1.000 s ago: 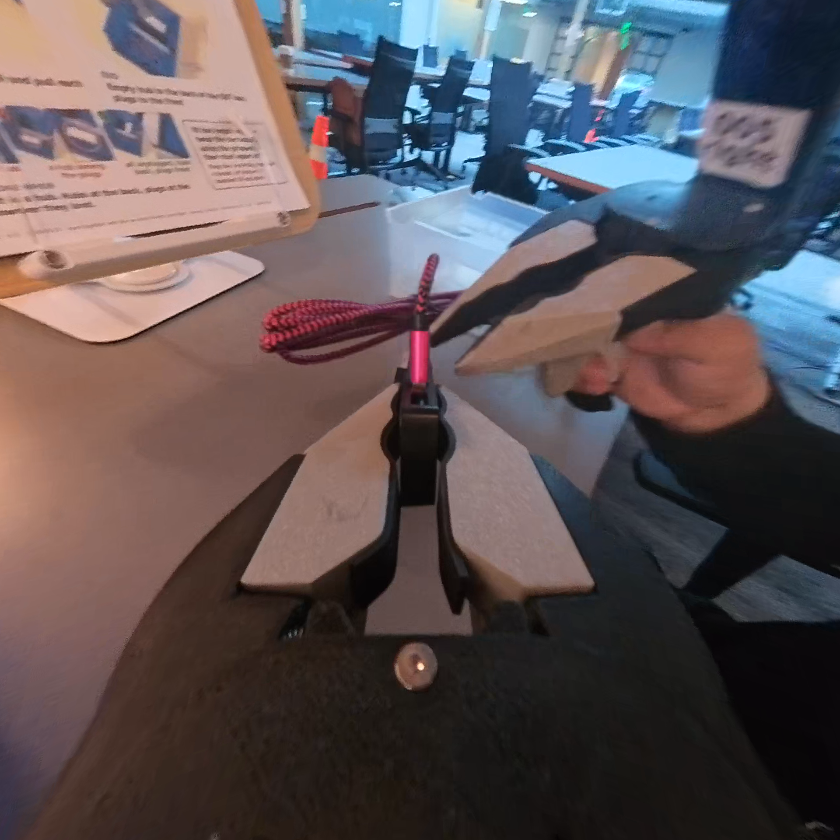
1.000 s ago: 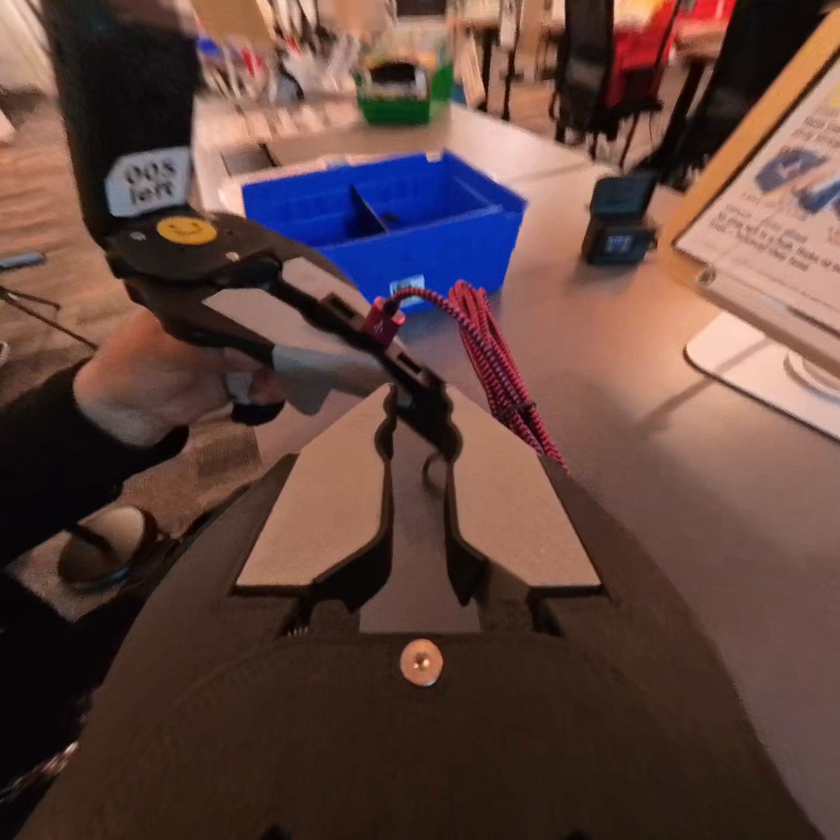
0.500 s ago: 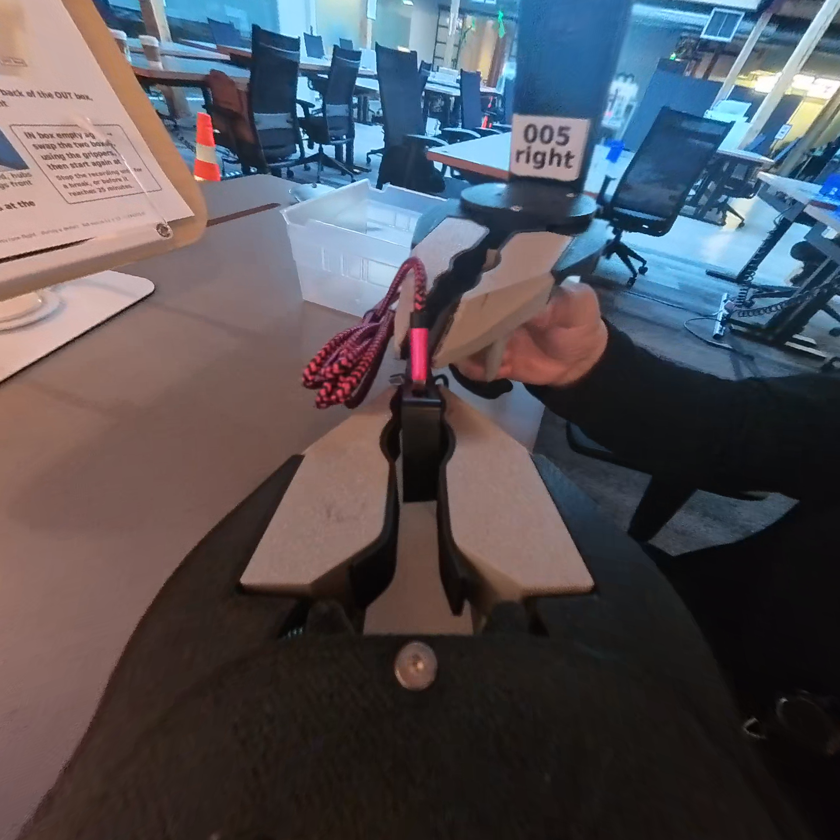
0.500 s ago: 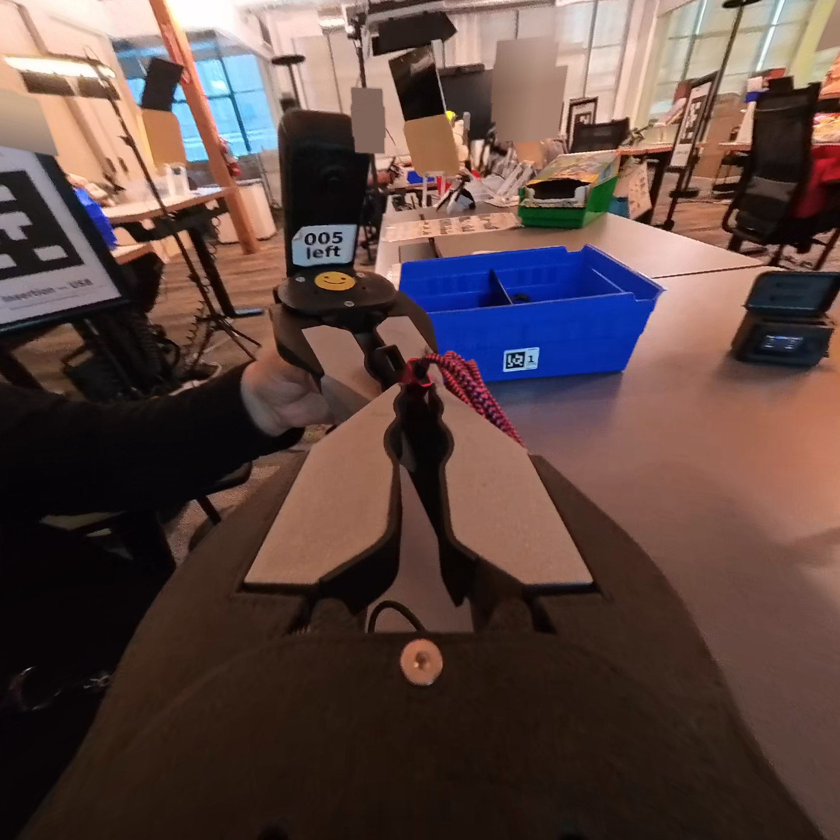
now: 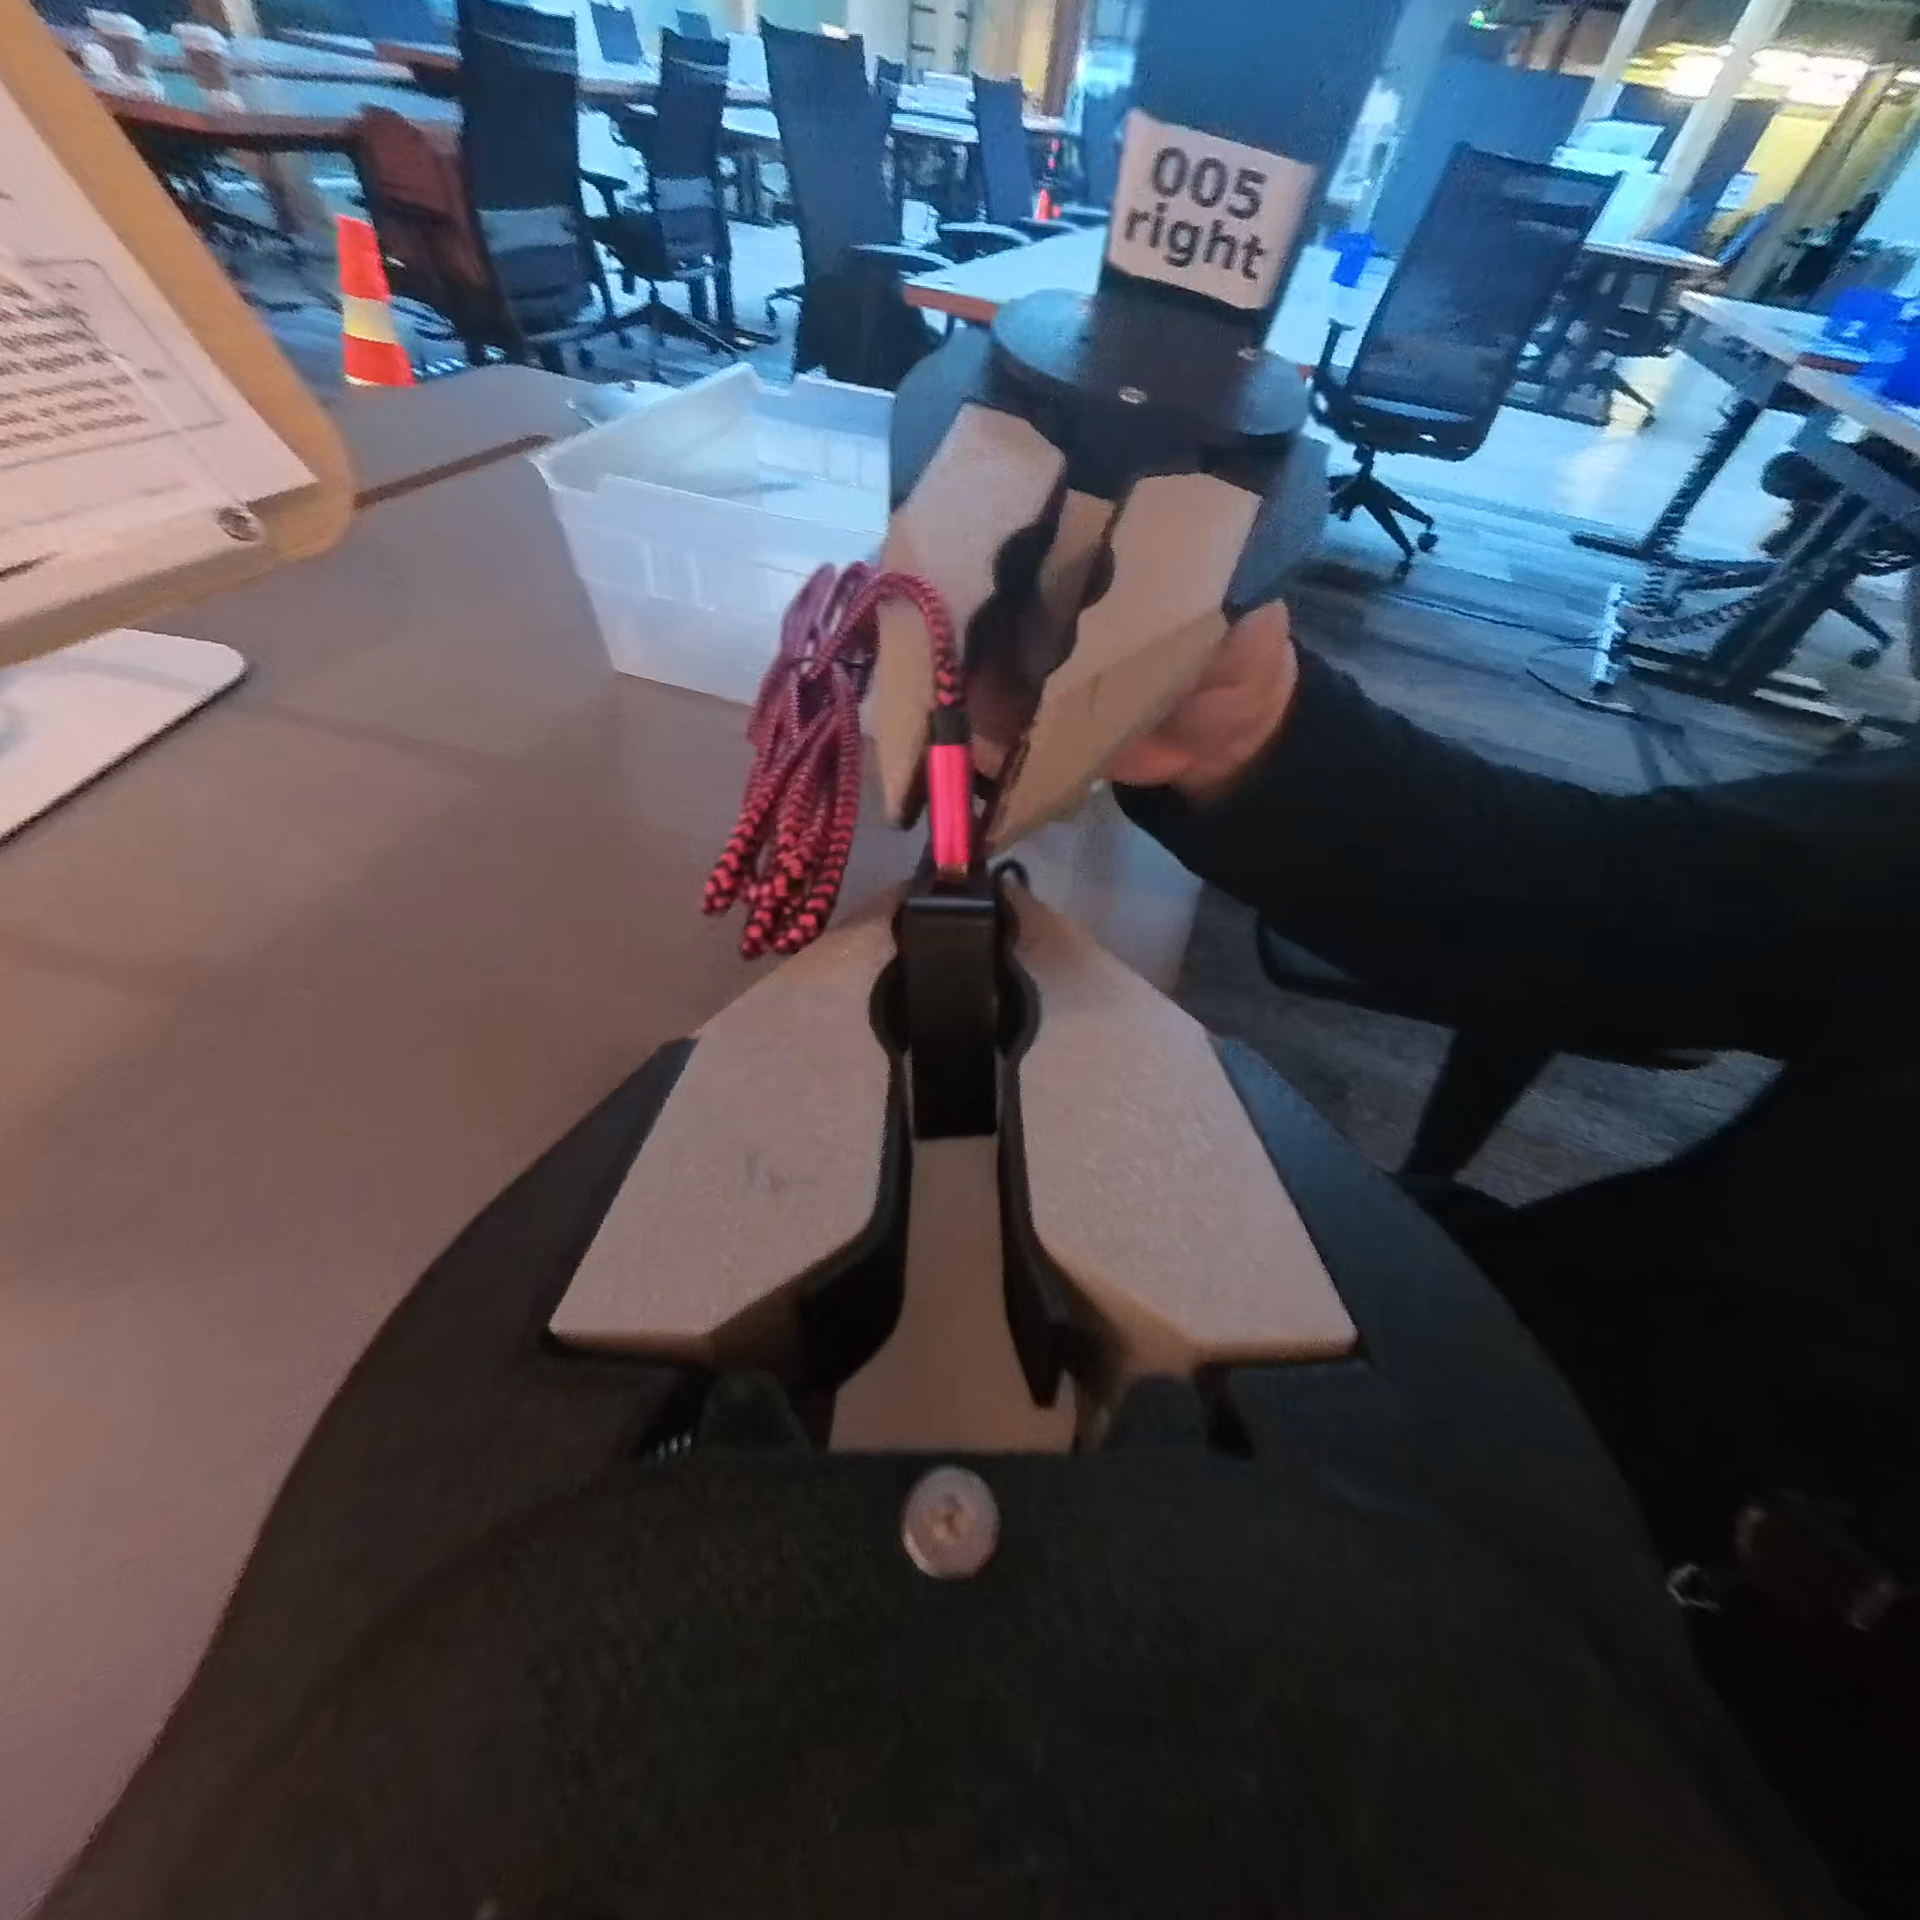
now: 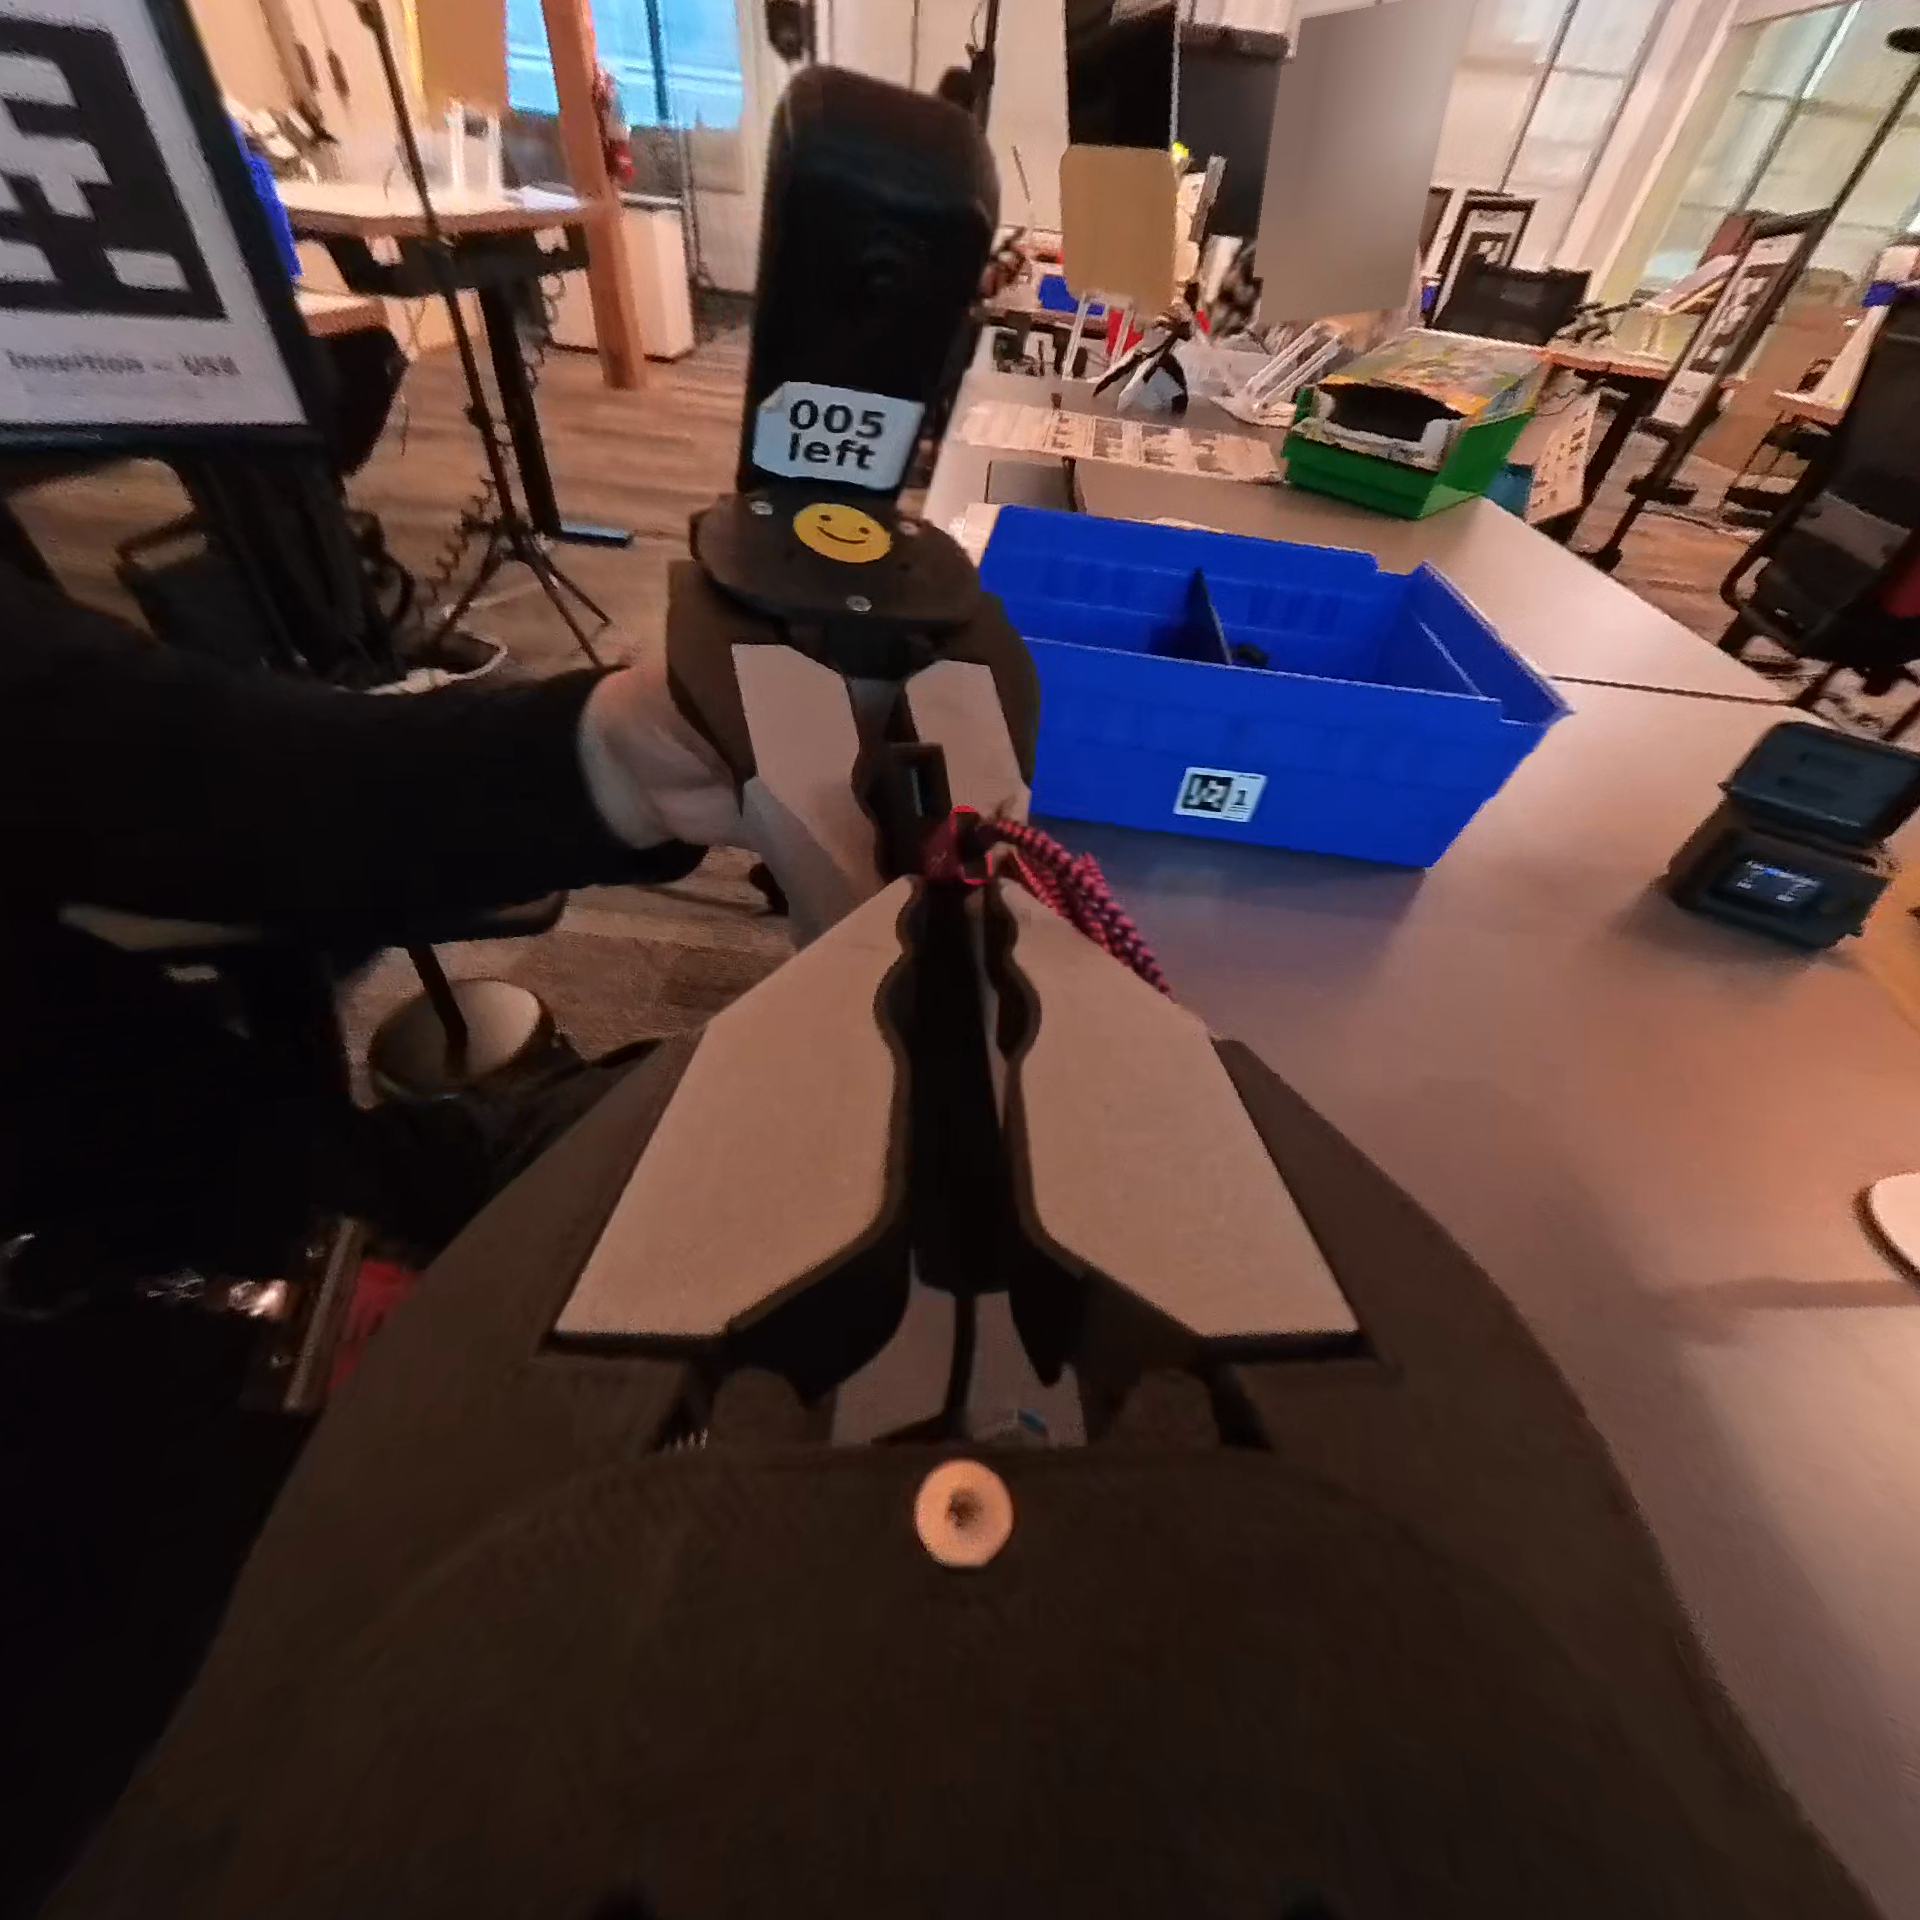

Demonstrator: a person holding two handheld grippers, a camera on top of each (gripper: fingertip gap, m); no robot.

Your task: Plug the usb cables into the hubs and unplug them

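Observation:
My left gripper (image 5: 951, 925) is shut on a black USB hub (image 5: 948, 1039), held above the grey table (image 5: 312, 935). A pink USB plug (image 5: 951, 790) stands at the hub's front end, and I cannot tell how deep it sits. My right gripper (image 5: 956, 816) faces the left one head-on and is shut on that plug. The pink-and-black braided cable (image 5: 800, 790) hangs coiled to the left. In the right wrist view the plug (image 6: 951, 847) sits at my right gripper's (image 6: 951, 894) tips, against the hub (image 6: 914, 774) in the left gripper (image 6: 894, 831). A thin black lead shows between my right fingers.
A clear plastic bin (image 5: 707, 520) stands behind the grippers. A blue divided bin (image 6: 1299, 727) and a small black device (image 6: 1787, 852) sit on the table. A framed instruction sheet on a white stand (image 5: 125, 416) is at the left. The table edge runs just below the grippers. The tips of both grippers are at nearly the same place.
My right gripper was open beside the hub, then turned to face the left gripper and shut on the plug. Both grippers swung round together, and the coil now hangs down.

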